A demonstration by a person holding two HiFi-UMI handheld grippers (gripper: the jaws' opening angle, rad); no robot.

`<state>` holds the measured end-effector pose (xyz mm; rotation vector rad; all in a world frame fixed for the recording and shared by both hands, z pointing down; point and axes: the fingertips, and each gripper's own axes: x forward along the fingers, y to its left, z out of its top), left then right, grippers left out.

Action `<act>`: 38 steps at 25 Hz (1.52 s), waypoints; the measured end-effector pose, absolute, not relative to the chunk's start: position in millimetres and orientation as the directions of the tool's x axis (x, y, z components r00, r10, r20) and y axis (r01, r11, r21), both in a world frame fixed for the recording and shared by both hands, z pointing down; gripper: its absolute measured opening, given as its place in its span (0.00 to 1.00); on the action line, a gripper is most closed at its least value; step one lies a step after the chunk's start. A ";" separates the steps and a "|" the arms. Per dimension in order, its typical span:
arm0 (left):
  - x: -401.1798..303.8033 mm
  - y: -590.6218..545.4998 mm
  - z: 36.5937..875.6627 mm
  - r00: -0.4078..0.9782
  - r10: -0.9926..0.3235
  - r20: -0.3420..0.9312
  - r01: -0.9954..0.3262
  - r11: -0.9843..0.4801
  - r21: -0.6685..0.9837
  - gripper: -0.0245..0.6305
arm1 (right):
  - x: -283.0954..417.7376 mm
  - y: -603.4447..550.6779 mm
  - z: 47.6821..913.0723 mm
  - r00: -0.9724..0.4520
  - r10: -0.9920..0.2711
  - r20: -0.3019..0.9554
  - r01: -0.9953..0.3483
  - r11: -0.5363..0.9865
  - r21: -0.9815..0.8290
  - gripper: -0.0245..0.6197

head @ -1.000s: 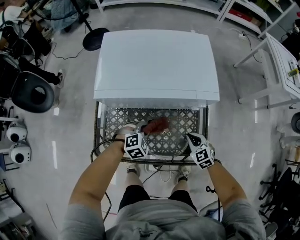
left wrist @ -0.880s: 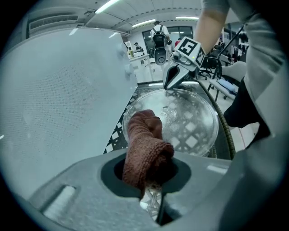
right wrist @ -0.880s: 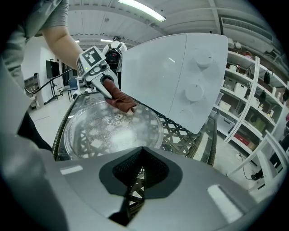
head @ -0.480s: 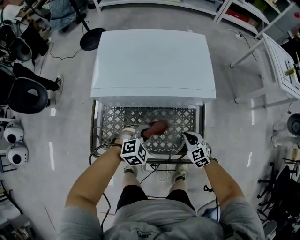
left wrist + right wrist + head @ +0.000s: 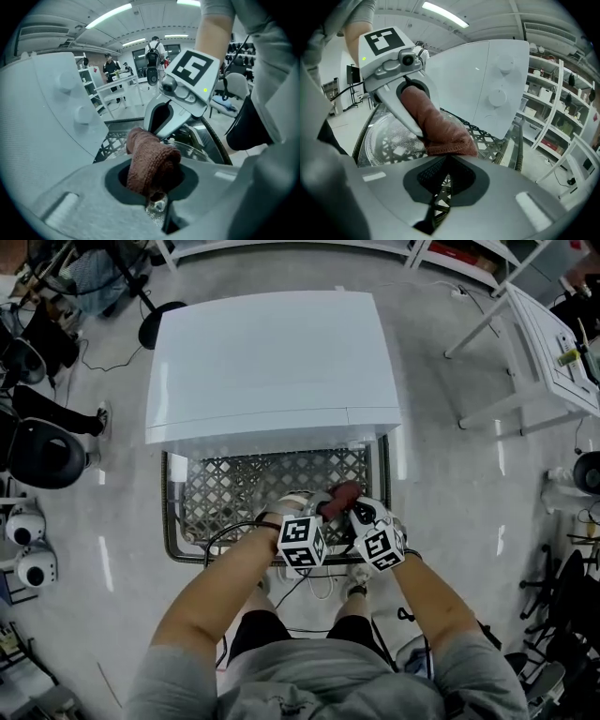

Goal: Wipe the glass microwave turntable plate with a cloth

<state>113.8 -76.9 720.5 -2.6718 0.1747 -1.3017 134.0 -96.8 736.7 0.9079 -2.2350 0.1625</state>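
A reddish-brown cloth (image 5: 343, 493) is bunched in my left gripper (image 5: 317, 514), which is shut on it and presses it onto the glass turntable plate (image 5: 386, 140). The plate lies on the wire mesh shelf (image 5: 234, 493) in front of the white microwave (image 5: 272, 362). In the left gripper view the cloth (image 5: 150, 161) fills the jaws, and the plate's rim (image 5: 199, 149) shows beyond it. My right gripper (image 5: 361, 514) stands close beside the left one at the plate's right edge. Its jaws are nearly together over the rim, with the cloth (image 5: 440, 131) right in front.
The wire cart's dark frame (image 5: 386, 474) bounds the mesh on the right. Black chairs (image 5: 42, 451) and white cameras (image 5: 23, 526) stand on the floor to the left. White shelving (image 5: 544, 343) is at the right. Cables (image 5: 314, 587) hang below the cart's front edge.
My left gripper has carried the cloth rightwards across the plate, close to the right gripper. The right gripper has stayed at the plate's right edge. The head camera has shifted.
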 end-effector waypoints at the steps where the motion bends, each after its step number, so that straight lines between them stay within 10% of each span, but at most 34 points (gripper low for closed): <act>1: 114.4 -74.4 725.4 0.604 -0.168 0.779 -0.023 -0.981 -0.194 0.12 | 134.0 -96.8 736.7 -0.505 -0.562 0.655 -0.650 0.747 0.141 0.05; 27: -78.6 -69.7 729.5 0.405 -0.189 0.895 -0.116 -0.981 -0.154 0.12 | 135.6 -96.1 739.6 -0.470 -0.556 0.686 -0.629 0.756 0.181 0.05; 38: 43.5 -36.9 685.4 0.612 -0.138 0.779 -0.042 -0.989 -0.142 0.12 | 134.2 -95.4 739.2 -0.472 -0.550 0.689 -0.632 0.756 0.171 0.05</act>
